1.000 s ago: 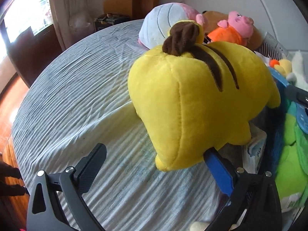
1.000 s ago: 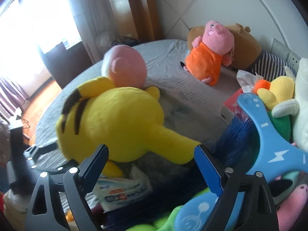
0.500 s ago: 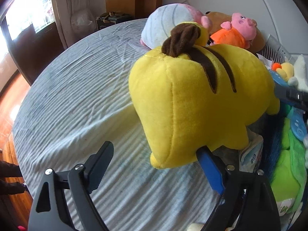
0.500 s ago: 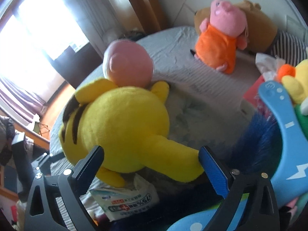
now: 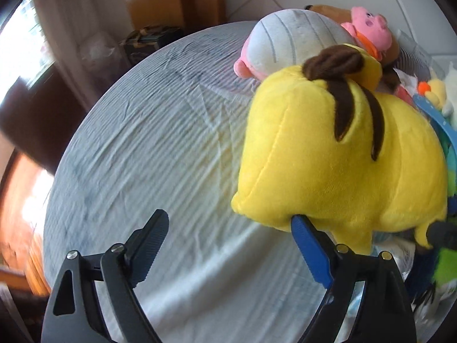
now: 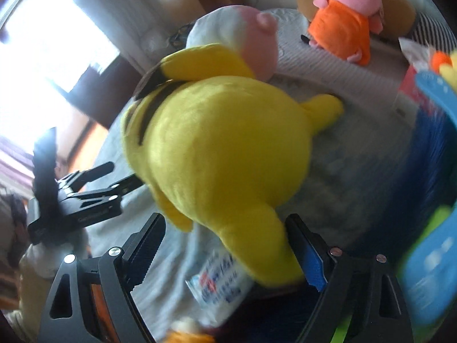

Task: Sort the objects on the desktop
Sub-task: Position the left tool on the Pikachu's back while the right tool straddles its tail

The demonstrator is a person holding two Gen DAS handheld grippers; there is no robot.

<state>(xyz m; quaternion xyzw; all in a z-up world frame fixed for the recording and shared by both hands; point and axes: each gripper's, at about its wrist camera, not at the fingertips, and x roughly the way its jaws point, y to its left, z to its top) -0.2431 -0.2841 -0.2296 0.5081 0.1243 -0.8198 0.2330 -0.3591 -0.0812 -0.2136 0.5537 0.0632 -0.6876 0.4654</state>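
We see open striped bedsheet [image 5: 137, 154] toward the bed's left edge and foot. The yellow plush [image 5: 337, 154] blocks the middle; behind it the pink-and-white round plush [image 5: 285, 45] and the pig plush [image 6: 345, 20] crowd the headboard side.

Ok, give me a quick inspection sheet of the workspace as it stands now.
Surface: wrinkled grey sheet, largely bare on the left.
Job's things: yellow plush; pink-and-white plush behind it; pig plush in orange.
Clutter: tissue pack, blue toy, green plush at the right.
Claws: left claw open, blue finger touching the yellow plush; right claw open around its limb.
Cables: nothing seen.
Surroundings: window, curtains, tiled wall.
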